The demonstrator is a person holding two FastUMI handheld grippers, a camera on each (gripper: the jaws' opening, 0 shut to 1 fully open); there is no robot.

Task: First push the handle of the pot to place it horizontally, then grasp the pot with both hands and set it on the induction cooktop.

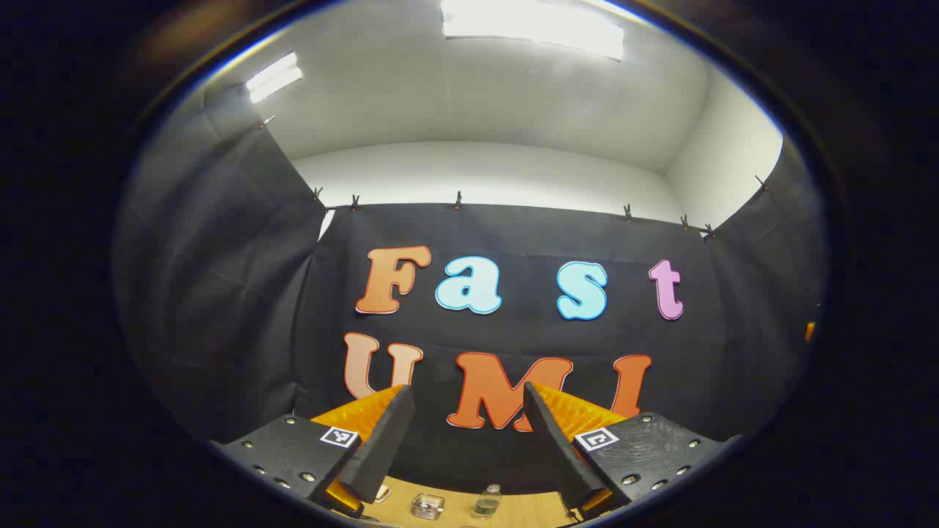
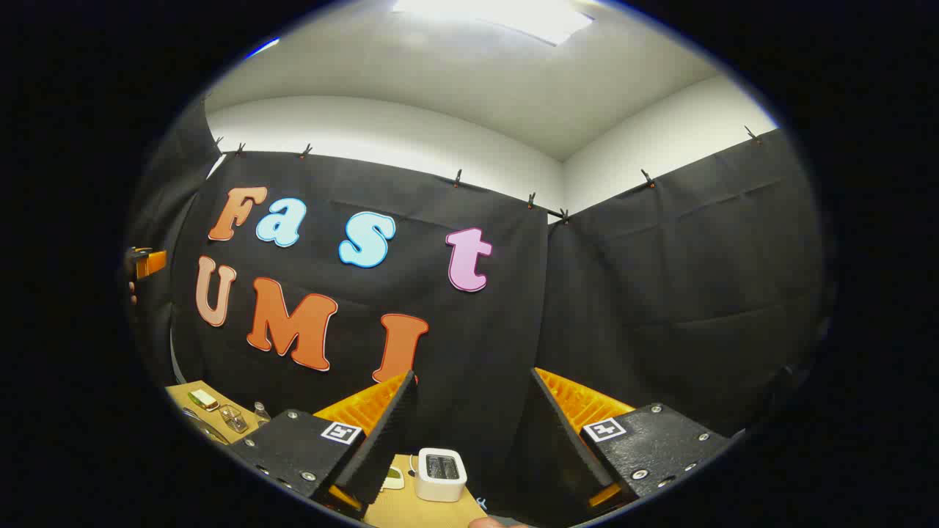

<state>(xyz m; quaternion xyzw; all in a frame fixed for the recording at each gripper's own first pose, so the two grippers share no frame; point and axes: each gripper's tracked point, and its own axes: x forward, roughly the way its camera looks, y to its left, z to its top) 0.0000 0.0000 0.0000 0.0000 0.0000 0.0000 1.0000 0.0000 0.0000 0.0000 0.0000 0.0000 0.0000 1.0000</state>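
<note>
Cloth wall (image 1: 220, 293): black, hung from small clips along the top edge, covering back and sides of the booth; creased at the corners; also seen in the right gripper view (image 2: 660, 293).
Ceiling (image 1: 477, 95): white, with two bright light panels, the larger one cut off at the top of the view.
Room wall (image 1: 484, 172): plain white band above the cloth.
Desk (image 1: 455, 513): light brown top, just a thin strip low in the left gripper view, mostly hidden behind the tool; in the right gripper view (image 2: 400, 510) a strip between the fingers and another patch at far left.
Left tool (image 1: 468, 391): fingers spread wide, nothing between them, raised and aimed at the cloth wall; also at the far left edge of the right gripper view (image 2: 147, 262), cut off, with fingertips of the hand holding it just below.
Right tool (image 2: 473, 376): fingers spread wide, nothing held, aimed at the booth corner.
Toaster (image 2: 440, 473): white, upright on the desk, near the cloth, seen between the right tool's fingers.
Small white item (image 2: 393, 479): just left of the toaster, half hidden by a finger; kind unclear.
Glass dish (image 1: 427, 506): small, clear, on the desk; partly cut off.
Small bottle (image 1: 488, 500): clear, upright, just right of the dish.
Far-left desk items (image 2: 220, 411): a few small pieces, too small to identify.
Pot: position cannot be told from these views.
</note>
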